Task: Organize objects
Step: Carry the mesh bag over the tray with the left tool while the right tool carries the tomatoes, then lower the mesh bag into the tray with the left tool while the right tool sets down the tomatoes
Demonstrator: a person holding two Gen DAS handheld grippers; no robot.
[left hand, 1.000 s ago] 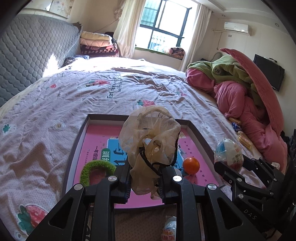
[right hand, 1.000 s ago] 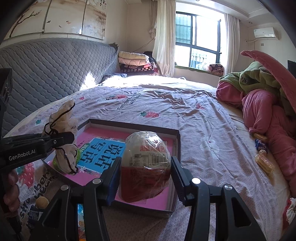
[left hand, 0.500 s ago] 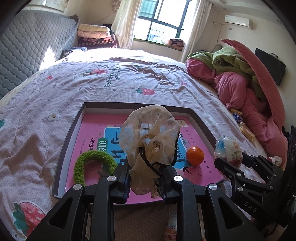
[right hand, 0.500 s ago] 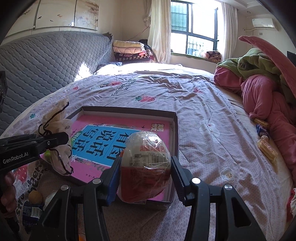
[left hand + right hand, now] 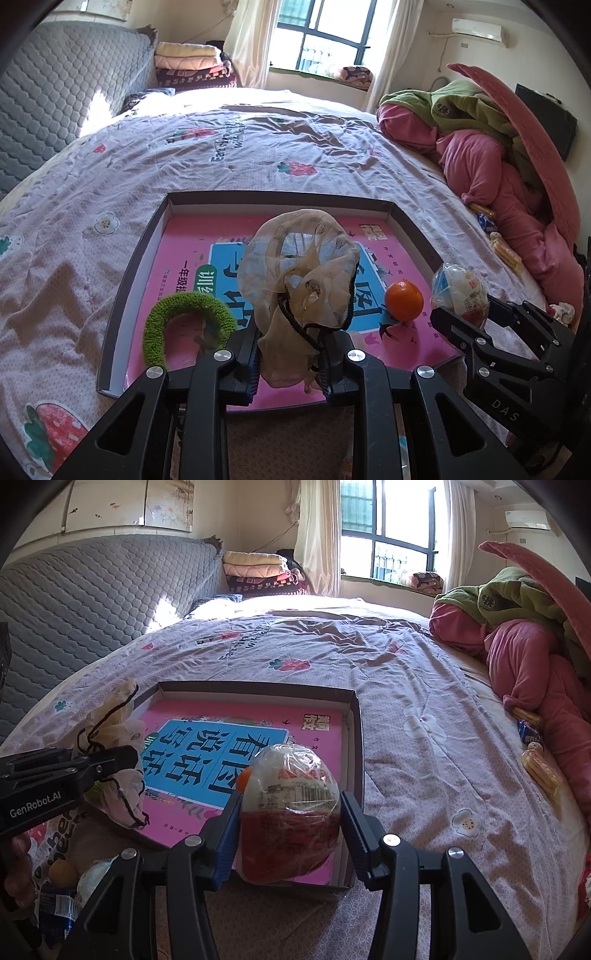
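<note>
Left hand-held gripper (image 5: 290,363): jaws nearly closed, clamped on a beige mesh pouch (image 5: 301,280) with a black drawstring. The pouch bulges above the jaws and hangs over the near part of the tray (image 5: 133,266).

Right hand-held gripper (image 5: 290,827): jaws part open, pads pressed on both sides of a plastic-wrapped food pack (image 5: 290,808), white top, red lower half, barcode label facing the camera. The pack sits over the tray's near right corner; can't tell whether it touches the tray floor.

The tray is a shallow dark-walled box on the bed (image 5: 258,147), lined with a pink and blue printed sheet (image 5: 192,240).

In the tray:
- green fuzzy arch (image 5: 184,321), near left part, lying flat
- orange (image 5: 403,300), near right part, just left of the food pack as the left camera sees it

Outside the tray:
- pile of pink and green bedding (image 5: 491,147), well right of it
- small wrapped snacks (image 5: 541,768) on the bed at the foot of that pile
- a few packets (image 5: 55,901) just beyond the tray's near left corner, under the left gripper in the right camera view, too dim to identify
</note>
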